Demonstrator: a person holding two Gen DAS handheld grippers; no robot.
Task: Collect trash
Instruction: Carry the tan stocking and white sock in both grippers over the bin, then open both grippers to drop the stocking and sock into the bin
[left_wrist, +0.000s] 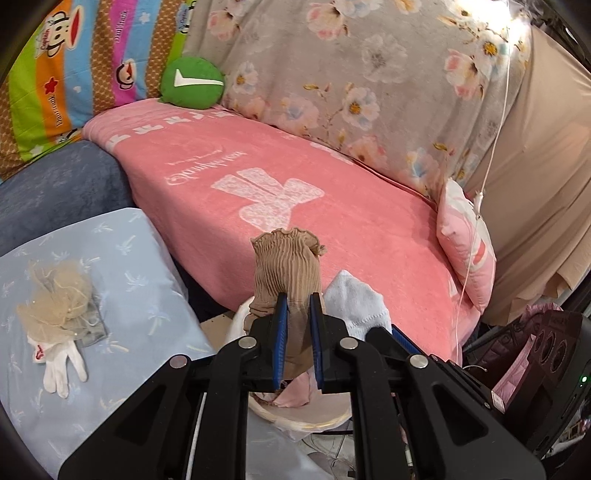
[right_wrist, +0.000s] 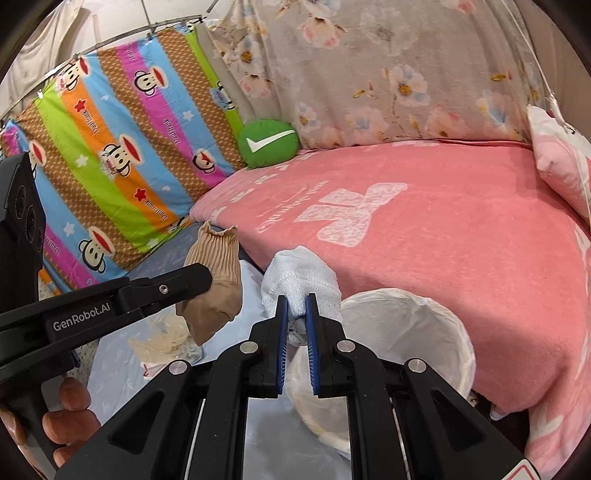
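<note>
Black linkage arms and blue pads fill the bottom of each wrist view. The left gripper (left_wrist: 298, 306) is pinched narrow on a tan ribbed sock (left_wrist: 286, 264), which stands up out of the jaws with its frilled cuff on top and its foot hanging below the pads. The right gripper (right_wrist: 295, 308) is clamped just as narrow on a white sock (right_wrist: 301, 278), bunched into a lump above the pads.

Both socks hang in the air at the near edge of the pink blanket (left_wrist: 258, 177). What matters for the coming move is the white lined bin (right_wrist: 424, 332): seen from the right wrist, its open mouth lies just right of and below the white sock, tucked against the blanket's edge. From the left wrist only a slice of its rim (left_wrist: 332, 421) shows, almost straight under the jaws. The right hand looks a shade nearer the opening; the left one sits off to its left side, a person's fingers (right_wrist: 70, 421) wrapped round its handle.

Further left, on a pale blue pillow (left_wrist: 110, 258), a wad of beige netting (left_wrist: 59, 295) and a white glove (left_wrist: 62, 365) lie together, not yet collected.
</note>
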